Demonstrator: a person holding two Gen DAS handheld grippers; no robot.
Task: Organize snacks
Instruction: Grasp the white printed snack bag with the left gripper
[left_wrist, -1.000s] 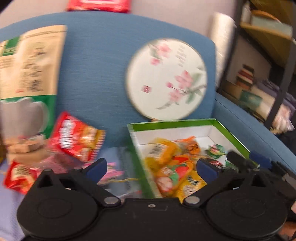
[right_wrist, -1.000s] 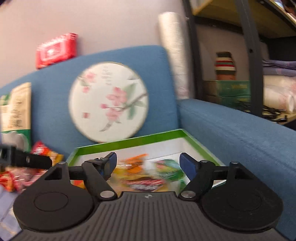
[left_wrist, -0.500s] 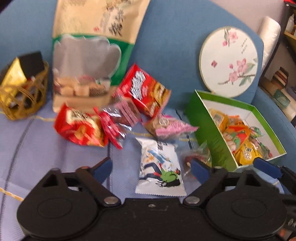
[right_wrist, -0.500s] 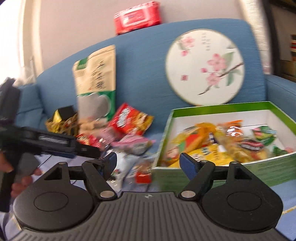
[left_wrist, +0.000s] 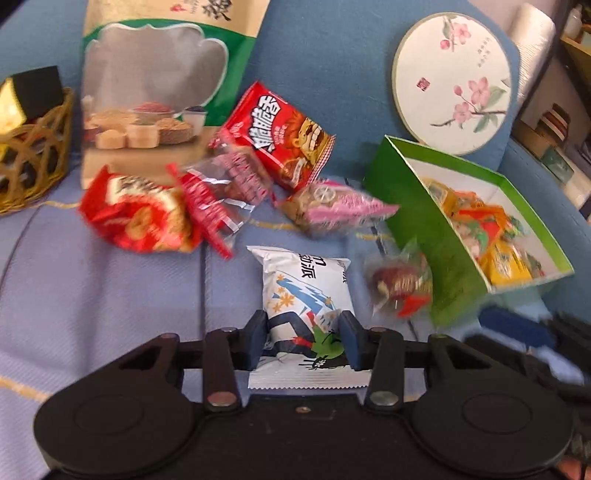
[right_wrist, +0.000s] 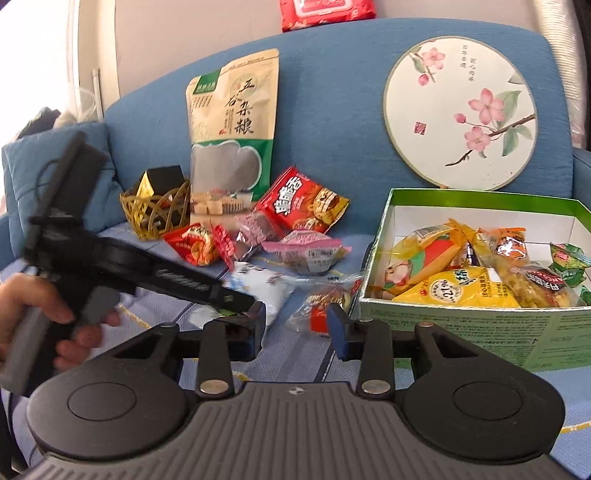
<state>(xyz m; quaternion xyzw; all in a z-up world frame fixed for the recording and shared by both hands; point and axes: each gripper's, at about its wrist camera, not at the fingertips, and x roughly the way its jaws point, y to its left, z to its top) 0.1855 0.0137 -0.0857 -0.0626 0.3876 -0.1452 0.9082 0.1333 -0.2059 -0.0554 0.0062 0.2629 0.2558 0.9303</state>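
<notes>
Loose snacks lie on the blue sofa seat. My left gripper is shut on a white and blue snack packet, its pads against both sides of the near end. The left gripper also shows in the right wrist view, over the same white packet. My right gripper is open and empty, just before a clear-wrapped red candy. A green box with several snacks inside stands at the right; it also shows in the left wrist view.
A red crisp bag, a pink packet and red packets lie behind. A tall grain bag and a round flower plate lean on the backrest. A wicker basket stands at the left.
My left gripper has moved forward and down and closed on the white packet. My right gripper has narrowed its opening and swung left, towards the loose snacks.
</notes>
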